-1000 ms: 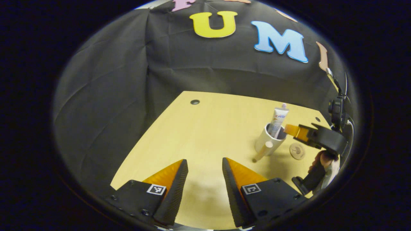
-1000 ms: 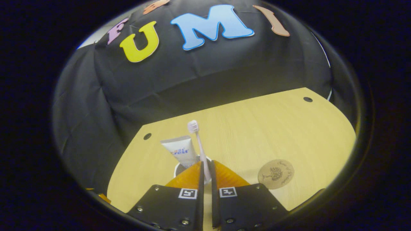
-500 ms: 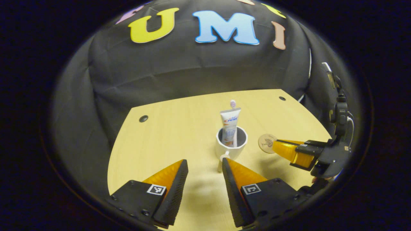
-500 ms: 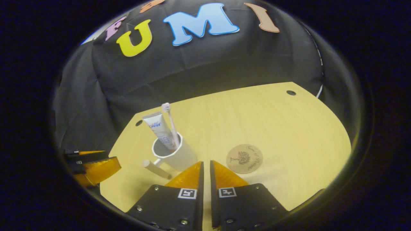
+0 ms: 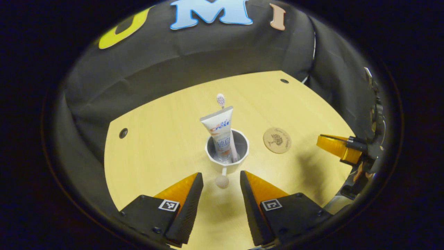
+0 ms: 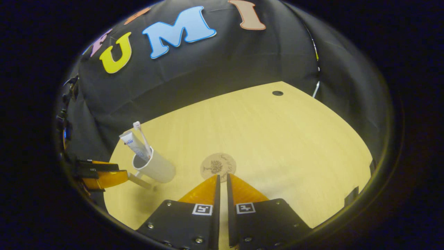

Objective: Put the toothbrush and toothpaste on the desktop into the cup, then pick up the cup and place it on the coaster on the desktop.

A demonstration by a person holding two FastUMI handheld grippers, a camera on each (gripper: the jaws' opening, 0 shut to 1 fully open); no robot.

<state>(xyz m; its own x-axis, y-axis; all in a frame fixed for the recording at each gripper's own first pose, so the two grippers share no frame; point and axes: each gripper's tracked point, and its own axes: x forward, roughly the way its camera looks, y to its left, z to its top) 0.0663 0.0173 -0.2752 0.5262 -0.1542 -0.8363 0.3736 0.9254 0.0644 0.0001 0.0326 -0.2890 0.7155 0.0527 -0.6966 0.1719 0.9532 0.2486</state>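
Note:
A white cup point(image 5: 227, 154) stands upright on the yellow desktop point(image 5: 163, 146), holding the toothpaste tube point(image 5: 220, 130) and the toothbrush point(image 5: 220, 100). Its stick handle point(image 5: 222, 180) points toward me, its round end lying between the fingertips of my open left gripper point(image 5: 221, 181), apparently without touching them. The round wooden coaster point(image 5: 277, 140) lies bare to the right of the cup. In the right gripper view the cup point(image 6: 158, 169) is at the left, the left gripper point(image 6: 104, 173) beside its handle. My right gripper point(image 6: 222, 177) is shut on nothing, just short of the coaster point(image 6: 218, 165).
The black cloth wall closes the back and sides of the desk. Small dark holes point(image 5: 123, 133) point(image 5: 284, 81) mark the desktop's far corners. My right gripper point(image 5: 338, 147) hovers at the right edge in the left gripper view, past the coaster.
The right gripper let go of the toothbrush in the cup and drew back to the right. The left gripper swung round to face the cup, its open fingers now flanking the handle's end.

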